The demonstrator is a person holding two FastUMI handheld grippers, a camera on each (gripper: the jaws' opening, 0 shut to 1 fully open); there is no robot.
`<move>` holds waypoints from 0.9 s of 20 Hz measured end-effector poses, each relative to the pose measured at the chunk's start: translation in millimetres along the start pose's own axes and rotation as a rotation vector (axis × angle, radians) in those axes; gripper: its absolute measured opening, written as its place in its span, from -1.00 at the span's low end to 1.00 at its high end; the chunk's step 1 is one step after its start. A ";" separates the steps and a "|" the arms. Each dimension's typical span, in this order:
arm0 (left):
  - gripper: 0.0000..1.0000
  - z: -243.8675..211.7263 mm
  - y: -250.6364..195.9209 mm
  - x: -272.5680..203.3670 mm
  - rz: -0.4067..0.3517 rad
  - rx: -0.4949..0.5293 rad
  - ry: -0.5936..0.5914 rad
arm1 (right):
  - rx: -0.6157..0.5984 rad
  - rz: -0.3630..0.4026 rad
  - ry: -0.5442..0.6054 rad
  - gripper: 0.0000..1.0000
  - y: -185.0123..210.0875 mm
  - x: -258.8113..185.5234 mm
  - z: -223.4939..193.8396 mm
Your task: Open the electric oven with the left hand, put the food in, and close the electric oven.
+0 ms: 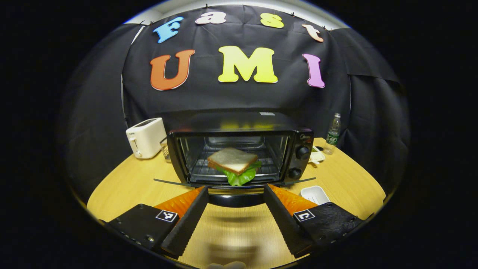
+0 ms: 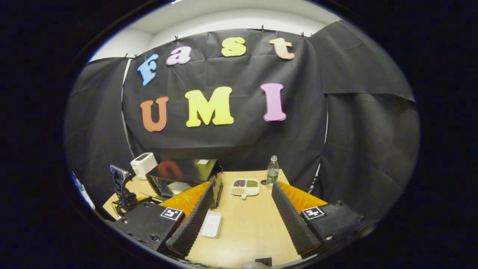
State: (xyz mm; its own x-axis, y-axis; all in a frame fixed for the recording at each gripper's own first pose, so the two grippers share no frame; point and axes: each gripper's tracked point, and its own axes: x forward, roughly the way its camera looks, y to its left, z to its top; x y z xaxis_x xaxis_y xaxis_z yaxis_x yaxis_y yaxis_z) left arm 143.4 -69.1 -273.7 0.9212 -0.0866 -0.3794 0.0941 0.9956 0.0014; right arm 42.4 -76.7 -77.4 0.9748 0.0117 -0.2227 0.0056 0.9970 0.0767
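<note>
So my left gripper (image 1: 235, 209) is hanging in front of the oven (image 1: 239, 149) with its fingers spread wide, nothing between them. The door (image 1: 235, 184) is dropped flat, edge-on to me just past the fingertips, and the sandwich (image 1: 234, 165) sits on the rack inside, bread on top with lettuce poking out over the front edge. My right gripper (image 2: 241, 215) is parked off to the side, well back from the oven, also spread and empty, over the bare table (image 2: 246, 224) with a small white tray (image 2: 211, 225) near its left finger.

I'd say the food is in, so closing is the step in hand. Next move, as I read it: get the left fingers under or onto the front lip of the door and swing it up until it seats. The lettuce overhang might catch the door, so worth watching.

Hard to tell: the door handle is mostly hidden behind my own fingers, and in the right gripper view the oven's front is cut off by the left finger, so no second angle on the sandwich.
</note>
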 end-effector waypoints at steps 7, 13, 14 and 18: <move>0.94 49.0 3.6 37.7 -0.012 0.072 -0.069 | 0.016 -0.018 -0.015 0.90 -6.6 5.9 5.1; 0.94 69.4 8.2 62.5 -0.002 0.091 -0.086 | 0.009 -0.018 -0.012 0.92 -8.6 10.7 7.5; 0.94 70.4 9.6 64.3 0.001 0.090 -0.086 | 0.011 -0.016 -0.008 0.92 -7.9 11.3 7.3; 0.93 79.3 15.9 59.5 0.023 0.102 -0.107 | 0.004 -0.008 -0.005 0.92 -5.9 12.0 6.9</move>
State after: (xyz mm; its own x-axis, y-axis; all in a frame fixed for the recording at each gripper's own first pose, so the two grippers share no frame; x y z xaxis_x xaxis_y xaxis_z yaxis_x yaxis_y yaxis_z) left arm 229.7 -61.4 -222.9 0.9580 -0.0726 -0.2775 0.1053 0.9889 0.1046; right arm 55.7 -83.0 -73.8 0.9757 0.0037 -0.2189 0.0139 0.9968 0.0787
